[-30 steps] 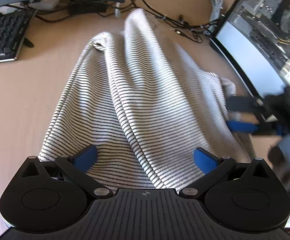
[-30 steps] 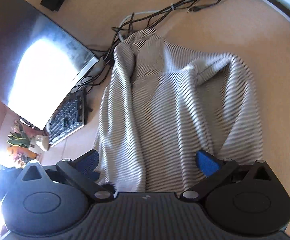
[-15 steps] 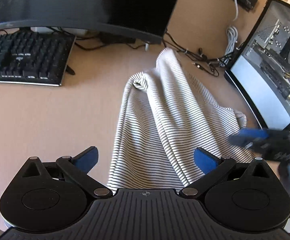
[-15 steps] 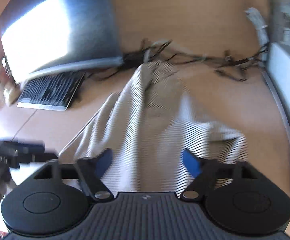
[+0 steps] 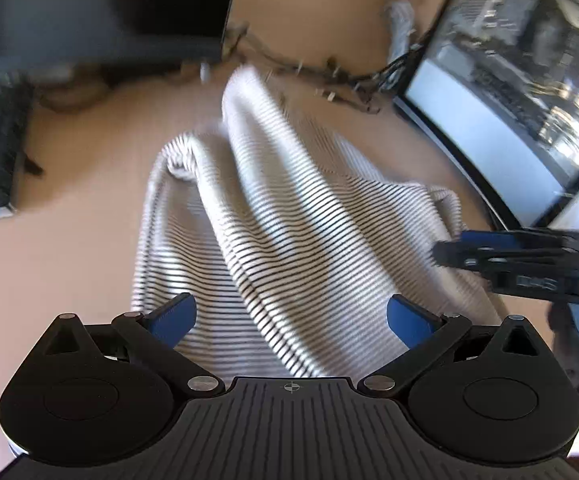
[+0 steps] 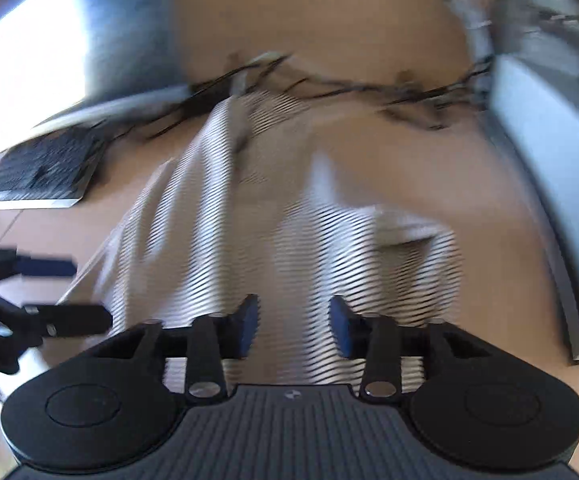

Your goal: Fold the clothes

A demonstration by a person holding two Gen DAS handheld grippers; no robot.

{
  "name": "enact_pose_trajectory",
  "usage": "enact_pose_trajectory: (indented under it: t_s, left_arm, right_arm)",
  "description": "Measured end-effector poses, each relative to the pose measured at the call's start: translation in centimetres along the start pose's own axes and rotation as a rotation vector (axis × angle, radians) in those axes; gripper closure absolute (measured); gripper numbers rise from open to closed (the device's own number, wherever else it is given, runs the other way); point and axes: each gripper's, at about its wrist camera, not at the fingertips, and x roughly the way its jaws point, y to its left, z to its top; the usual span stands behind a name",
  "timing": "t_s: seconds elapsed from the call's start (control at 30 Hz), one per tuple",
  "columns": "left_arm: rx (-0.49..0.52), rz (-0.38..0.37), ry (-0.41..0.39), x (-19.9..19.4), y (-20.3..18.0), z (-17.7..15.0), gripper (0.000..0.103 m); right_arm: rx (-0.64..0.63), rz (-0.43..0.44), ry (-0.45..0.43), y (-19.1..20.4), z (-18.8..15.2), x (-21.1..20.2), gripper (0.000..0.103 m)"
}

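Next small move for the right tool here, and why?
Probably finish closing the right tool on the striped garment: its jaws are closing with fabric between them but not yet pinched, while the left tool stands wide open over the near hem.

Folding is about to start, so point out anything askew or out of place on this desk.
The striped garment lies rumpled in ridges, not flat, and its far end reaches the tangled cables between the monitors. Nothing looks spilled or damaged.
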Motion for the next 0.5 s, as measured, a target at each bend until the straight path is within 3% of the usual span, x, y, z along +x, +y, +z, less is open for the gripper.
enact_pose_trajectory:
  t_s: [0.07,0.23,0.27,0.3,0.37,0.5]
  left_arm:
    - [-0.046,-0.012,0.029,1.4,0.1,0.4,0.0]
    - [-0.061,0.017,0.009,2.5,-0.9,1.0,0.0]
    - [-0.062,0.015,0.003,2.5,-1.1,1.0,0.008]
    - [-0.057,0.017,-0.004,2.4,-1.4,1.0,0.029]
    - [-0.032,0.026,-0.01,2.4,-1.8,1.0,0.049]
    - [-0.039,0.014,-0.027,1.9,-1.7,1.5,0.067]
  right_arm:
    - [0.023,-0.023,-0.003,-0.5,-0.1,-0.5,0.05]
    - [-0.004,-0.053,0.05,0.0,-1.7,-0.4,0.049]
    - [-0.013,-0.051,0.062,0.1,-1.9,0.1,0.049]
    - [-0.022,-0.049,0.073,0.2,-2.0,0.7,0.049]
    - [-0.013,-0.041,0.072,0.5,-2.3,1.0,0.045]
    - [0.017,-0.026,0.06,0.7,-2.6,1.2,0.04]
